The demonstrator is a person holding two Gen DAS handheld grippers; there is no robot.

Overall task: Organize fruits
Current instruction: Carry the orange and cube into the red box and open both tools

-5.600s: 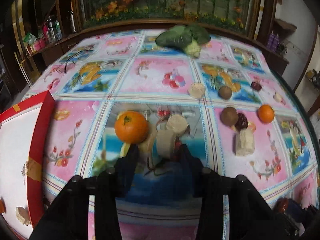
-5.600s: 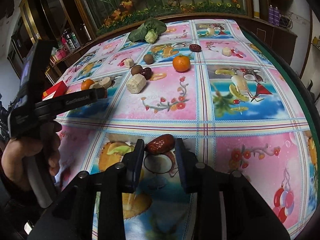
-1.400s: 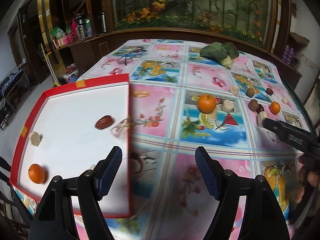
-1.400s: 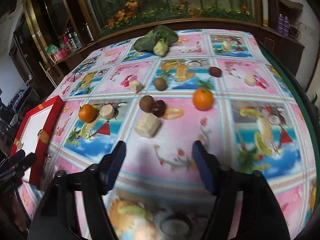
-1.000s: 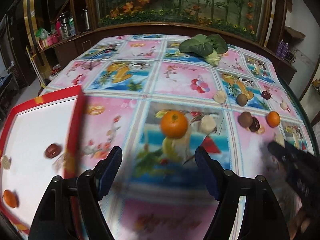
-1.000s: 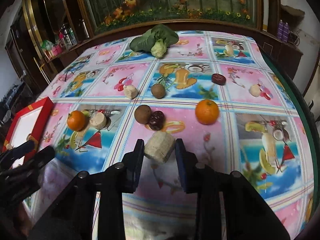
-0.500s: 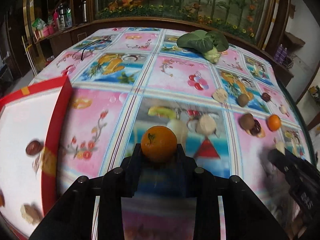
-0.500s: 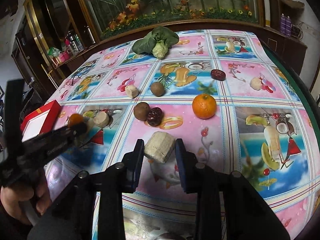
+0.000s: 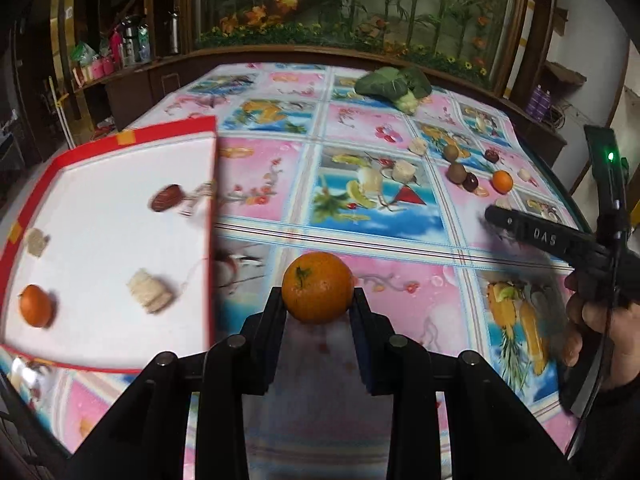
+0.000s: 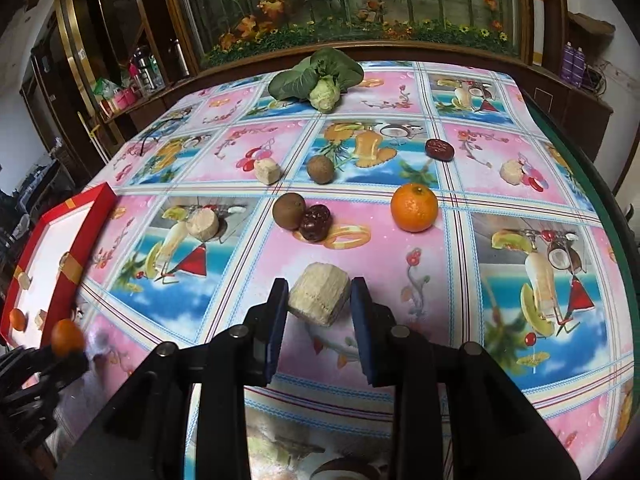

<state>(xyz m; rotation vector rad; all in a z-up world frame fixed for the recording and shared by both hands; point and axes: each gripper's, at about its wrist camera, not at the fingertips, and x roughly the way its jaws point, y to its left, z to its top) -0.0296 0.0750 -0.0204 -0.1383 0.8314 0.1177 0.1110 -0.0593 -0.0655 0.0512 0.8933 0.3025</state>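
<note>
My left claw [image 9: 318,300], wide open a sec ago, now pinches the orange [image 9: 318,293], headed w/ it for the red tray [image 9: 172,128]; right claw [image 10: 319,300] still clamps the pale chunk [image 10: 319,299].

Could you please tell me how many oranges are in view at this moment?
3: one orange in the left gripper, one in the red tray near its front-left corner, one loose on the tablecloth. Others may be hidden.

I am at home in a living or dining room, at a big table [image 10: 460,168] under a bright fruit-print cloth, with dark wooden cabinets [image 10: 72,92], shelves of bottles [image 9: 132,46], and a large planted glass case [image 10: 352,0] along the table's far edge.
</note>
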